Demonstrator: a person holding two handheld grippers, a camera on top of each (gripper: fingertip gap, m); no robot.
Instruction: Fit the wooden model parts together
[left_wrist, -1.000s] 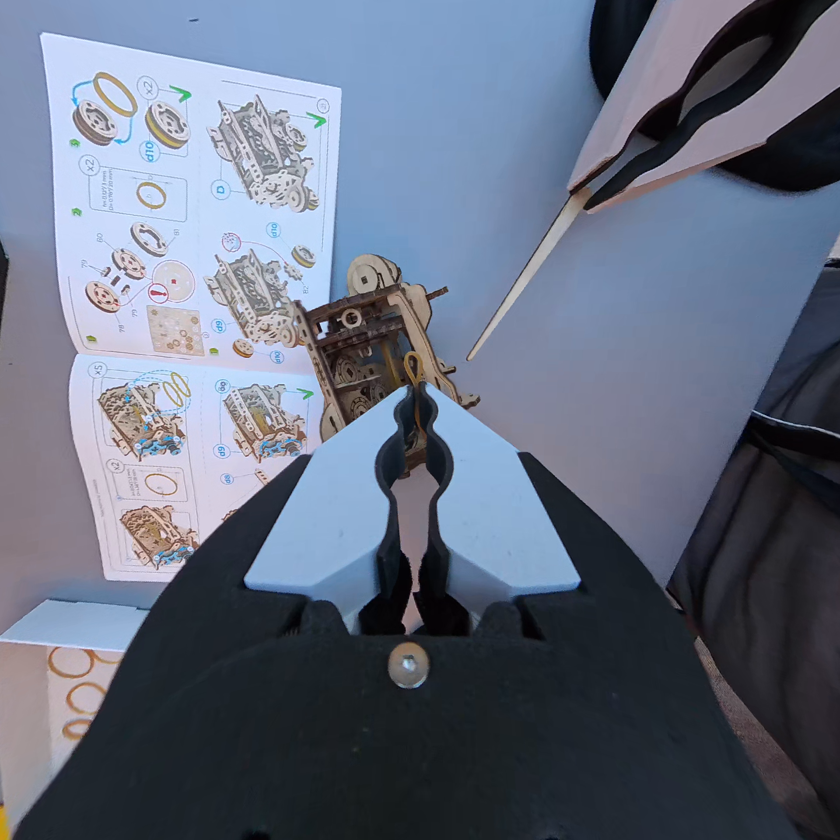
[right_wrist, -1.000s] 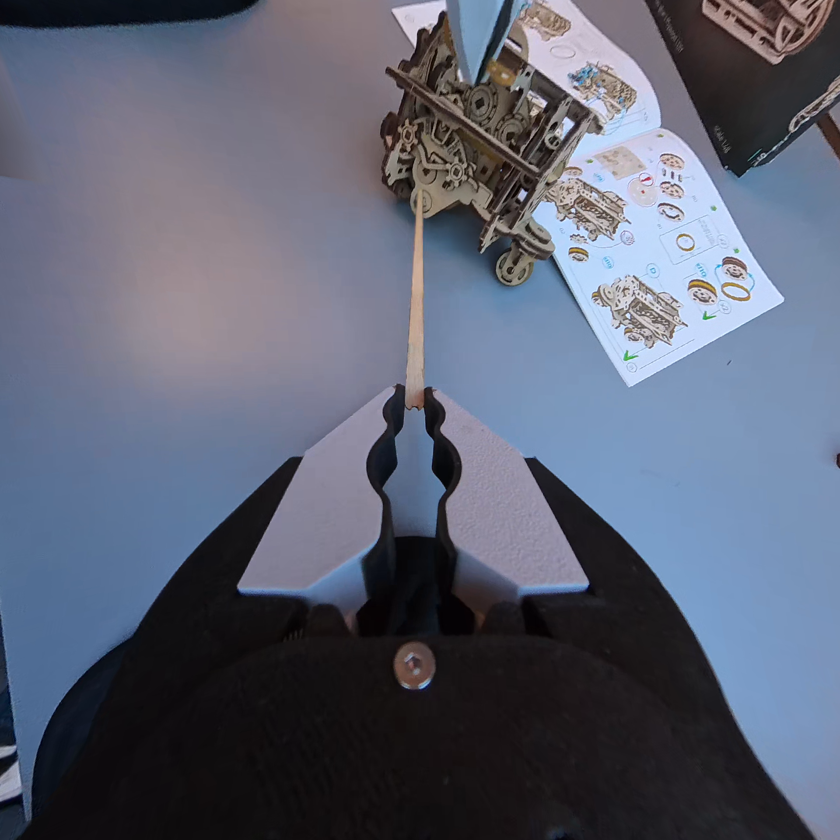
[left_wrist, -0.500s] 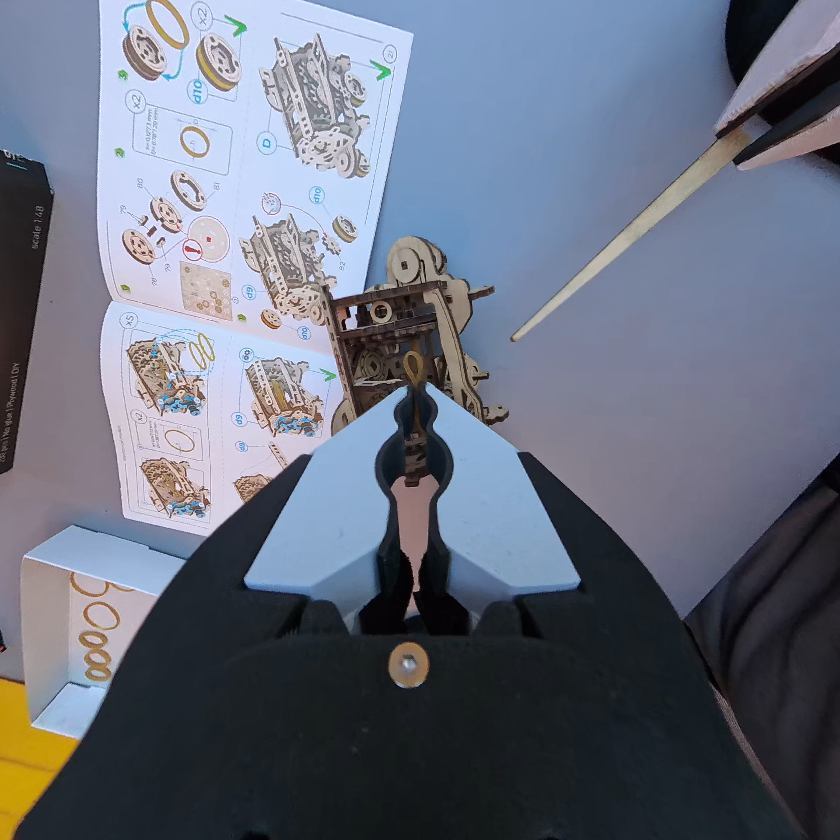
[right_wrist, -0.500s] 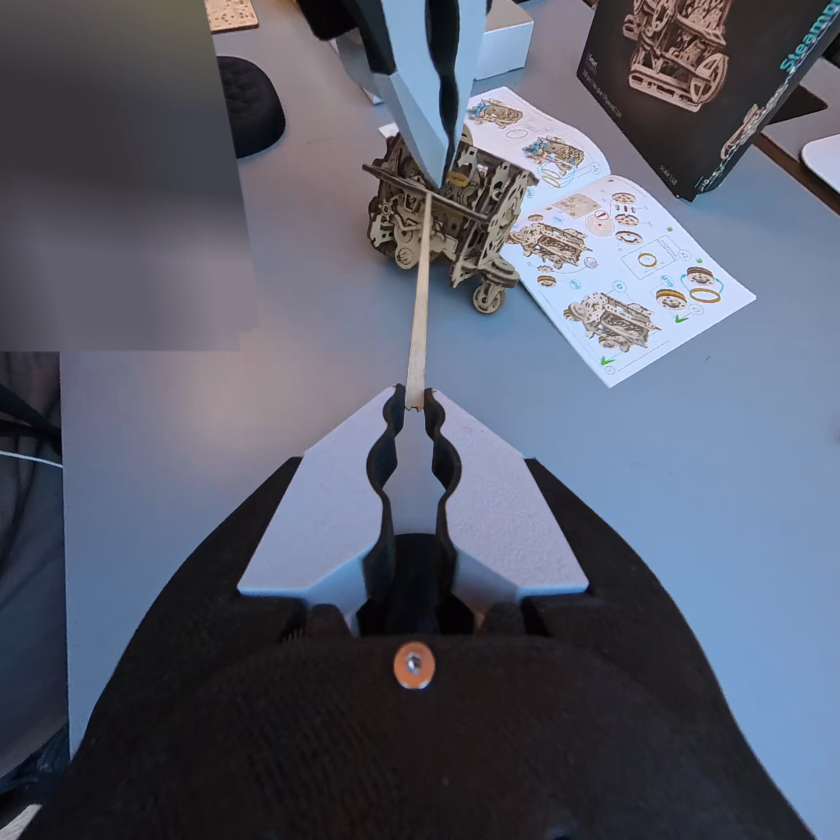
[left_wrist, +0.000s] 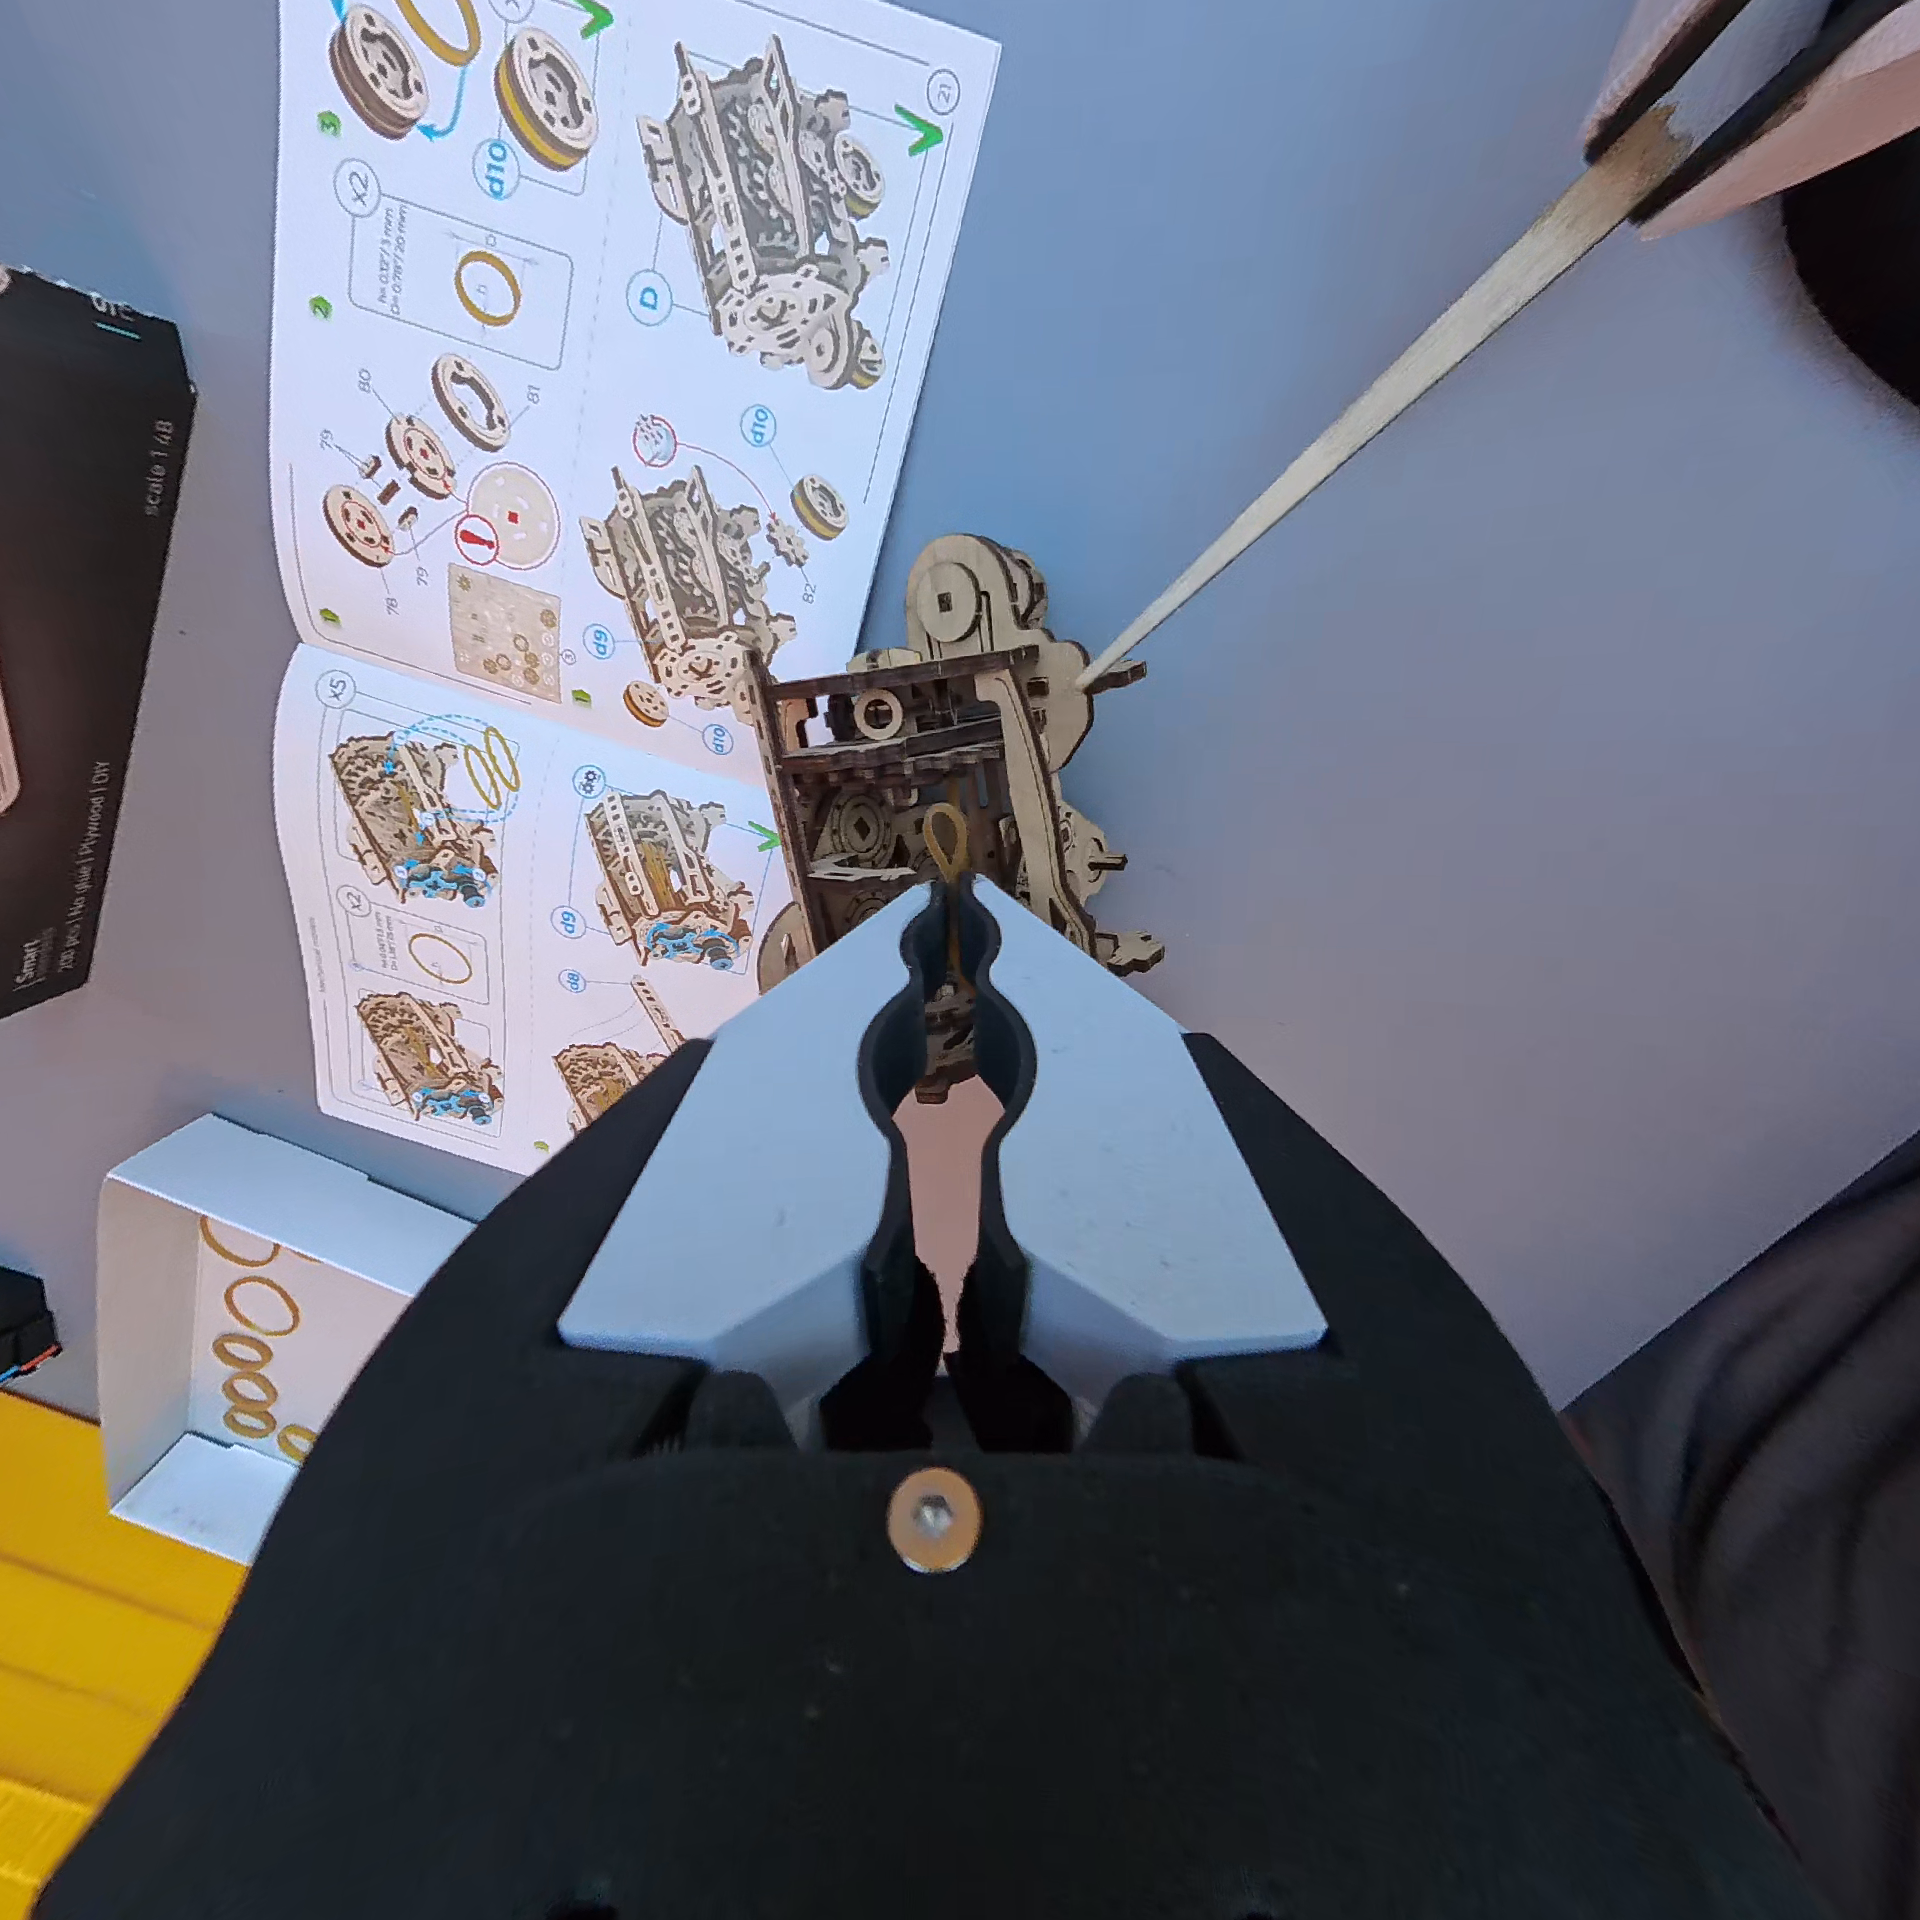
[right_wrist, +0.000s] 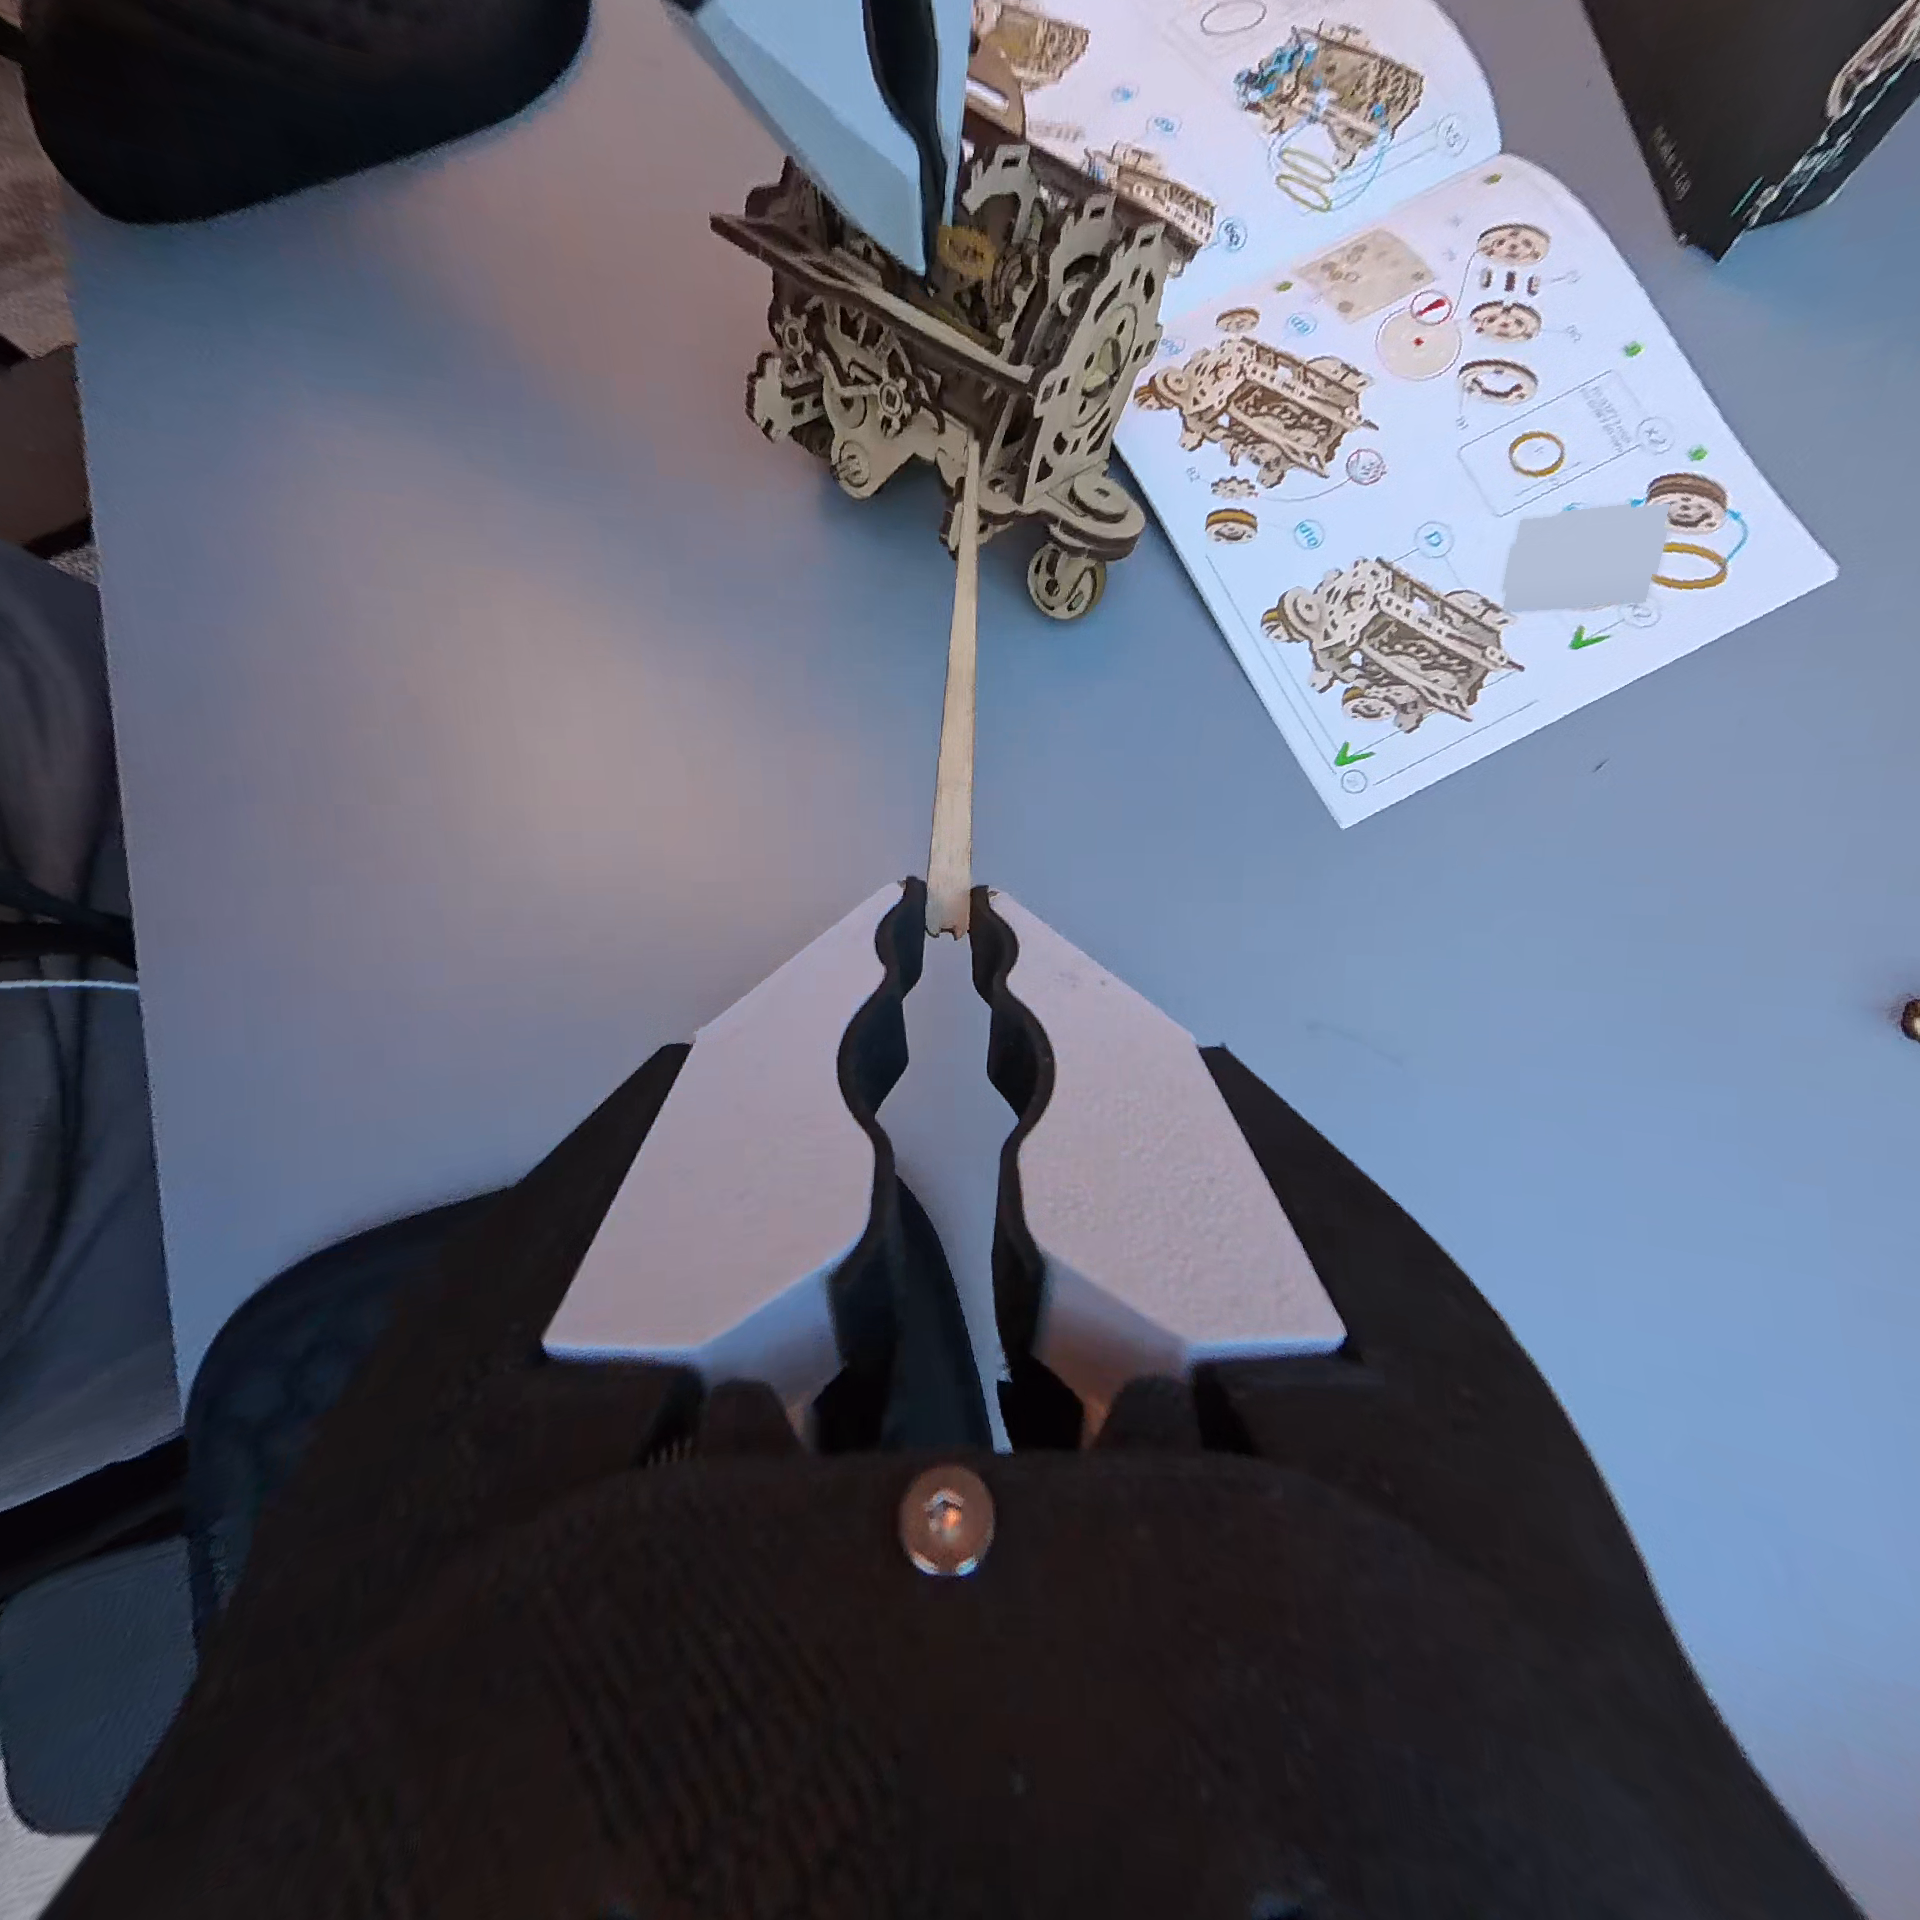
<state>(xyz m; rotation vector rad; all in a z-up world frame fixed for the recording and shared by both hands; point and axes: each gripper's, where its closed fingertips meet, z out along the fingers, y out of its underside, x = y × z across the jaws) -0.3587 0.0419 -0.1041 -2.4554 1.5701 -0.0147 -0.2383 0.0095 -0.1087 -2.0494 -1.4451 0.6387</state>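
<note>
A wooden gear model (left_wrist: 935, 790) stands on the grey table (left_wrist: 1455, 831), also in the right wrist view (right_wrist: 966, 353). My left gripper (left_wrist: 948, 894) is shut on a yellow rubber band (left_wrist: 943, 842) whose loop sticks out past the fingertips, right above the model's open top; it shows from above in the right wrist view (right_wrist: 914, 135). My right gripper (right_wrist: 945, 904) is shut on the thick end of a long thin wooden stick (right_wrist: 958, 675). The stick's tip touches the model's side (left_wrist: 1091, 681).
An open instruction booklet (left_wrist: 582, 520) lies left of the model, also in the right wrist view (right_wrist: 1455, 416). A black box (left_wrist: 73, 623) lies at the far left. A small white tray (left_wrist: 197, 1299) with several yellow rubber bands sits near a yellow surface (left_wrist: 83, 1662). Dark cloth (left_wrist: 1766, 1455) hangs at the right edge. The left gripper's tips are roughly 12 centimeters from the right gripper's.
My right gripper has brought the stick's tip from clear of the model to touch its side. My left gripper has kept the rubber band over the model.
</note>
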